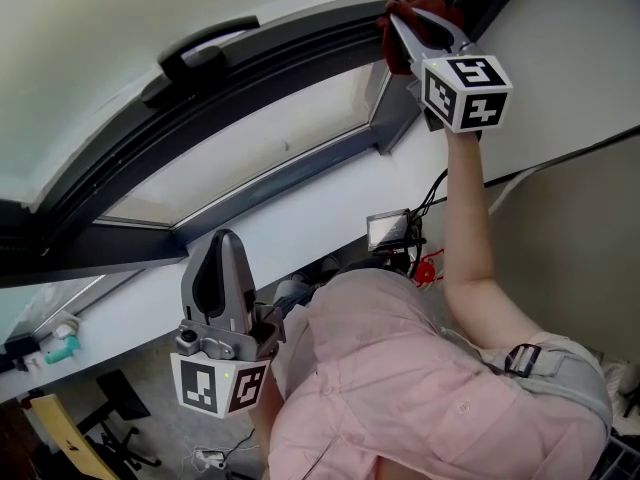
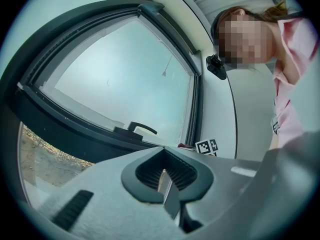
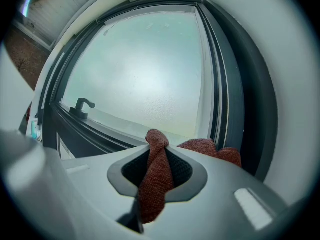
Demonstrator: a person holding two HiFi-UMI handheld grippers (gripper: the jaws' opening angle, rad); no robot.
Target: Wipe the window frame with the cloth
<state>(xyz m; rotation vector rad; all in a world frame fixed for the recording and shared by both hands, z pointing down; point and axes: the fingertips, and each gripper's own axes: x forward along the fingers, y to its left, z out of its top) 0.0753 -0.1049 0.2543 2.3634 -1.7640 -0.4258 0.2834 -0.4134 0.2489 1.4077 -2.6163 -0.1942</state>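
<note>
Showing the window frame [image 1: 300,53] from beneath, with its dark rails curving round the pale pane [image 1: 250,148]. The red cloth [image 1: 398,53] sits at the frame's far upper corner, pinched in the raised right gripper [image 1: 400,23], whose jaws clamp only a narrow twisted fold while the rest bunches loose beyond the tips. The left gripper [image 1: 222,248] hangs low and well apart from the window, its jaws pressed together on nothing.

Likely faults: a drag along the rail may tug the thin fold out of the clamp. If the bunch rolls aside, hard jaw tips may scrape the rail. The window handle [image 1: 200,53] could snag trailing fabric.

Not shown: the contact patch between cloth and rail lies behind the gripper, so actual touching cannot be confirmed. Dirt on the rails is too fine to make out.
</note>
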